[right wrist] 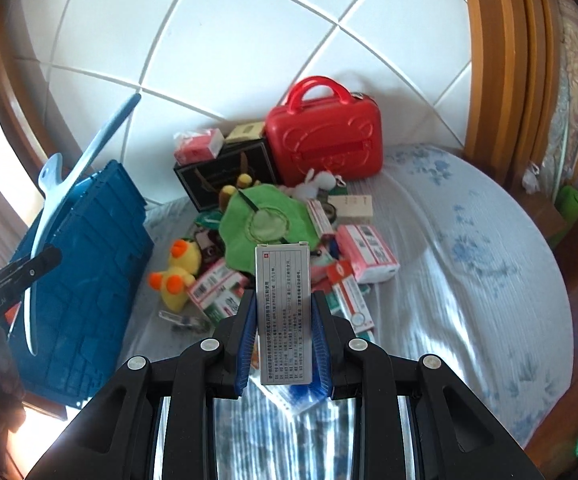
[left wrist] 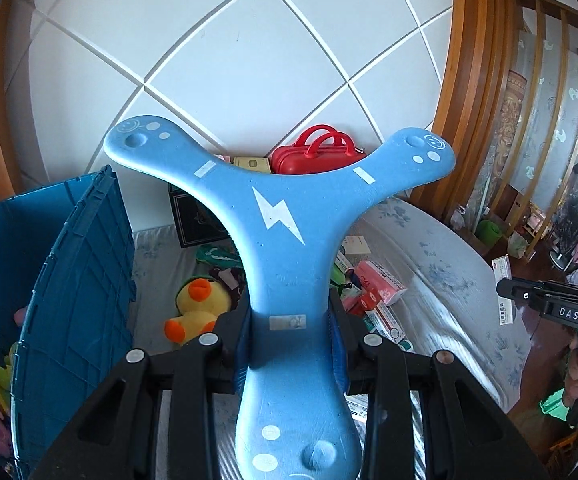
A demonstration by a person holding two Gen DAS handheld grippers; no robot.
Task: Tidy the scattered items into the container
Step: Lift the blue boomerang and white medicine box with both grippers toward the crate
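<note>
Mid-carry step, both grippers loaded and clear of the bed. Left gripper (left wrist: 293,320) clamped on one arm of the blue three-armed foam boomerang (left wrist: 279,216), jaws nearly shut, pads pressing both sides of that arm; other two arms fanning toward 10 and 2 o'clock beyond the tips. Right gripper (right wrist: 283,328) pinched on a grey printed medicine box (right wrist: 283,304), narrow gap, box upright between the blue pads and poking out toward 12. Next: swing both loads over the blue crate (left wrist: 77,280) (at 9 o'clock in left wrist view, lid flap hanging open, plush bits already inside), then release w/ jaws above the opening; boomerang is wide, so prob. needs tilting to clear the rim. Pile left on bed at 12: duck plush (right wrist: 177,276), green plush (right wrist: 265,220), pink boxes (right wrist: 369,254), red case (right wrist: 325,136).
</note>
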